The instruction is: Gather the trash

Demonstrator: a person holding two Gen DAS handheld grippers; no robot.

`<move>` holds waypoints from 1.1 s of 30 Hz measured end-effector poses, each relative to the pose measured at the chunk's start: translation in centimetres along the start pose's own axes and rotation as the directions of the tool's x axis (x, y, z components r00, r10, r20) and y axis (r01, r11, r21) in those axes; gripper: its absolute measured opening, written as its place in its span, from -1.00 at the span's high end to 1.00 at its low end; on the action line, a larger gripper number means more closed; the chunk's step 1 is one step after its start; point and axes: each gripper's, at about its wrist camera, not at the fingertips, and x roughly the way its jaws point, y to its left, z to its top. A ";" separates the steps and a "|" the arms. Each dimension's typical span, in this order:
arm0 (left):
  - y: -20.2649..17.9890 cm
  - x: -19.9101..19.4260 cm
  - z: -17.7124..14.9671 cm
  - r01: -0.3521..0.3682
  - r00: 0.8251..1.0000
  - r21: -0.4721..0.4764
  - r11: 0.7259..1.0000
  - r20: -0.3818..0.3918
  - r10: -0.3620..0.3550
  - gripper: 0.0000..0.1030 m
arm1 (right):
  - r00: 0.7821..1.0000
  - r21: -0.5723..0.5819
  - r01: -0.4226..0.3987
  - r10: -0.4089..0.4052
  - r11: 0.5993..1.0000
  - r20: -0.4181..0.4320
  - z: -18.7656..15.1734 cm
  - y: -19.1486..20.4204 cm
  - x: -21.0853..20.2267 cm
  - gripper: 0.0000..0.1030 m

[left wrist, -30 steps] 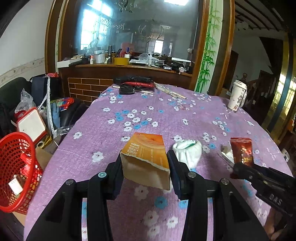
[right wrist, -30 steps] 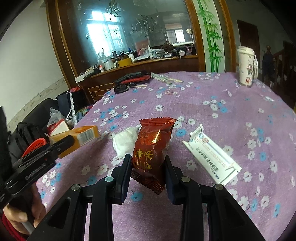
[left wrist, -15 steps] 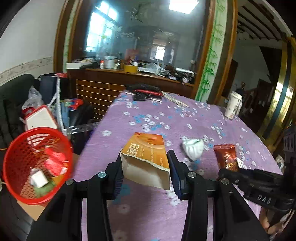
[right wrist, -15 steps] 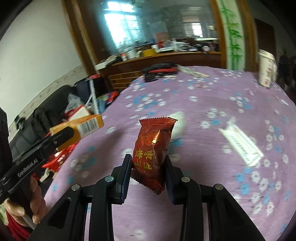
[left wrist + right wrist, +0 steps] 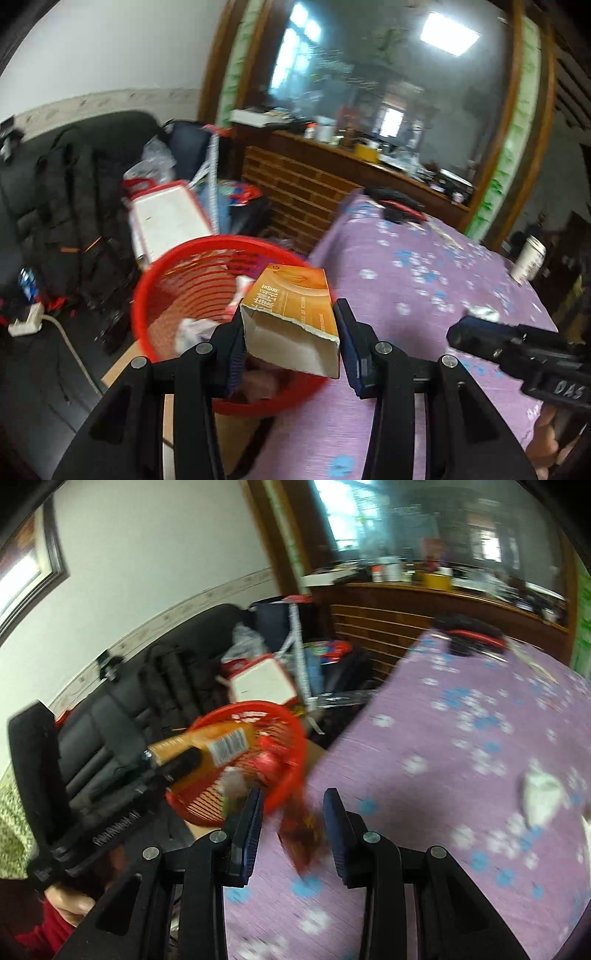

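Red basket [image 5: 159,284] behind, carton [image 5: 291,314] btwn fingers [image 5: 347,347]

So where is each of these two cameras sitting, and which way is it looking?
Left wrist: rides the left gripper, facing along its fingers at the box they clamp, over the red basket; the right gripper shows too.
Right wrist: rides the right gripper, facing past a blurred red wrapper between its fingers; a hand shows.
Both share the basket, box and purple table.
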 end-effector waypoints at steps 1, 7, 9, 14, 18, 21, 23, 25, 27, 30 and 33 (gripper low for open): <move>0.7 0.3 0.0 -0.010 1.000 -0.006 1.000 -0.005 0.010 0.17 | 1.000 -0.005 -0.014 0.014 1.000 -0.009 0.4 0.6 0.8 0.28; 4.2 2.6 -0.7 -0.022 0.999 -0.060 0.998 -0.040 0.019 0.17 | 0.997 -0.008 -0.048 0.048 0.999 -0.057 1.5 2.6 4.6 0.30; 4.7 2.5 -2.0 0.011 1.000 -0.092 0.996 0.014 -0.010 0.17 | 0.997 -0.020 -0.044 0.042 0.999 -0.063 0.7 2.5 4.6 0.30; 3.2 3.6 -3.6 0.007 0.999 -0.048 0.999 0.039 -0.005 0.17 | 0.992 -0.020 -0.017 0.014 1.000 -0.129 -1.1 1.3 5.4 0.30; 3.3 4.0 -2.0 0.005 0.999 -0.046 0.999 0.045 -0.003 0.16 | 0.993 -0.004 -0.003 0.002 1.000 -0.114 -1.4 0.3 4.7 0.30; 3.8 5.2 -1.0 0.017 1.000 -0.069 0.997 -0.005 -0.017 -0.11 | 0.995 0.029 -0.003 0.006 1.000 -0.098 -1.4 -0.6 4.2 0.30; 4.1 5.6 -0.8 0.004 1.000 -0.087 0.996 -0.015 -0.005 -0.54 | 0.995 0.044 -0.010 0.014 0.999 -0.100 -1.6 -0.9 4.1 0.30; 4.4 5.7 -0.7 0.021 1.000 -0.112 0.993 -0.012 -0.023 -0.60 | 0.995 0.045 -0.001 0.005 0.999 -0.101 -1.9 -1.2 3.9 0.30; 4.5 5.7 -0.7 0.026 1.000 -0.121 0.992 -0.005 -0.026 -0.62 | 0.995 0.051 0.003 0.002 0.999 -0.103 -2.3 -1.6 3.5 0.30; 4.4 5.5 -1.2 0.011 1.000 -0.132 0.991 0.016 -0.009 -0.66 | 0.996 0.065 0.003 0.003 0.998 -0.089 -2.7 -2.1 2.8 0.30; 3.5 5.4 -1.6 0.002 1.000 -0.101 0.995 0.019 0.000 -0.66 | 0.997 0.080 0.001 0.006 0.997 -0.083 -3.1 -2.6 2.4 0.30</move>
